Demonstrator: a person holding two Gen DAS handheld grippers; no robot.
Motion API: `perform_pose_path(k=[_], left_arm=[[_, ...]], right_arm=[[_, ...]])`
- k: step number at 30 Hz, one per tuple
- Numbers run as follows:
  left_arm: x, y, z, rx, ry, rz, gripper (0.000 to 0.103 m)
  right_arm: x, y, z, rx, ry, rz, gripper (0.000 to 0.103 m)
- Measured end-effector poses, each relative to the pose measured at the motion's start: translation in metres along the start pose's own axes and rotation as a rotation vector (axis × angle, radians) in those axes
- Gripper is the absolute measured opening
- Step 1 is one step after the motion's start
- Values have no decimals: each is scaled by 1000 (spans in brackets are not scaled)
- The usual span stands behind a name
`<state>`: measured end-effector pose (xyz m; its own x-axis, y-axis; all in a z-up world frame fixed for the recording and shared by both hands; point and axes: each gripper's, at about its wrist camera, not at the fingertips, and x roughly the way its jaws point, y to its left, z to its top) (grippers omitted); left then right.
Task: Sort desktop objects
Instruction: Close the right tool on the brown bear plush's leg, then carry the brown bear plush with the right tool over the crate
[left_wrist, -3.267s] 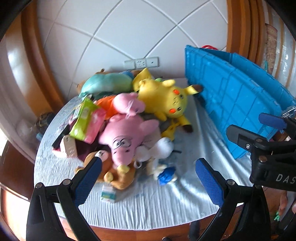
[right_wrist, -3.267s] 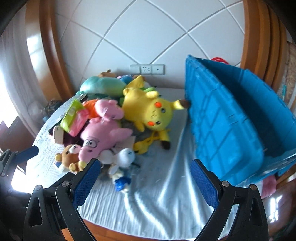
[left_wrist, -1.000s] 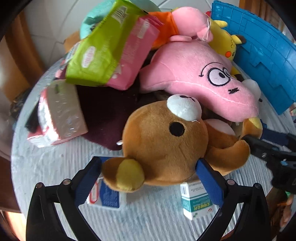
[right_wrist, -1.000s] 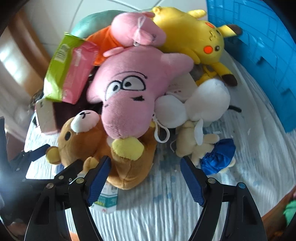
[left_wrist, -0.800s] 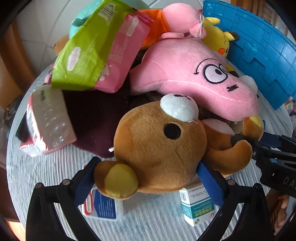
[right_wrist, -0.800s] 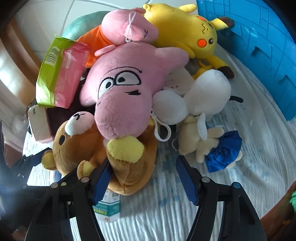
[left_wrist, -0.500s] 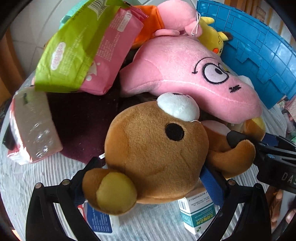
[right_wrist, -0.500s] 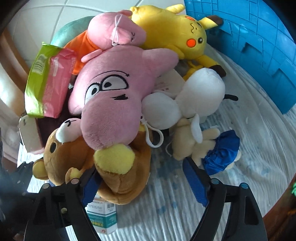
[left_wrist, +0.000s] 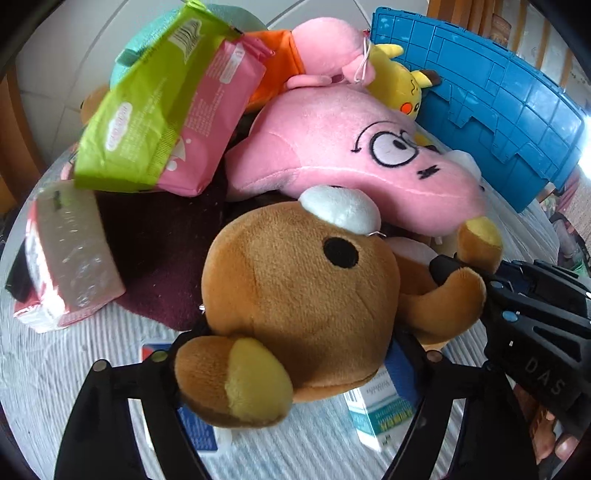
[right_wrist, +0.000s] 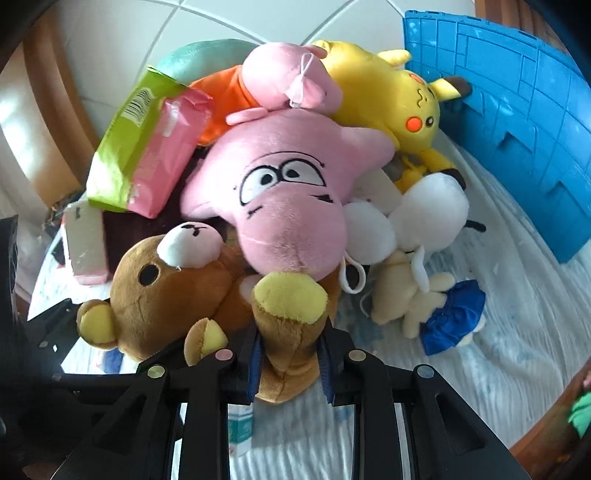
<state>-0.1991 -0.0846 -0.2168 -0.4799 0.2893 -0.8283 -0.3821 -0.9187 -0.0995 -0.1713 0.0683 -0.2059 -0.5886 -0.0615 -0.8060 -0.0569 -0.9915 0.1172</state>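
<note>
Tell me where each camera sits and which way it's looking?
Left wrist: rides on the left claw, looking forward at the brown bear's head between its fingers; the right claw shows at the right edge.
Right wrist: rides on the right claw, looking forward at the bear's leg, which it pinches.
Both share: the bear, the pink plush and the blue bin.

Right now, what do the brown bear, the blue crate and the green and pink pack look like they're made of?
Brown bear: soft plush fabric, with a short fuzzy nap and stitched seams; probably stuffed, since it dents between the right gripper fingers.
Blue crate: rigid moulded plastic, with a ribbed grid and a slight sheen.
Green and pink pack: thin glossy plastic film, with wrinkles, highlights and printed text.
</note>
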Motion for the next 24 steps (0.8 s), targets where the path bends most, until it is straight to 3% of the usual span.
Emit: perform_pose_path(k=[14, 24], left_arm=[[-91, -28, 51, 24, -60, -29, 80], [-143, -57, 104, 38, -180, -15, 80]], right_arm=[[-89, 0, 47, -11, -52, 13, 24], [-153, -11, 93, -59, -169, 9, 24]])
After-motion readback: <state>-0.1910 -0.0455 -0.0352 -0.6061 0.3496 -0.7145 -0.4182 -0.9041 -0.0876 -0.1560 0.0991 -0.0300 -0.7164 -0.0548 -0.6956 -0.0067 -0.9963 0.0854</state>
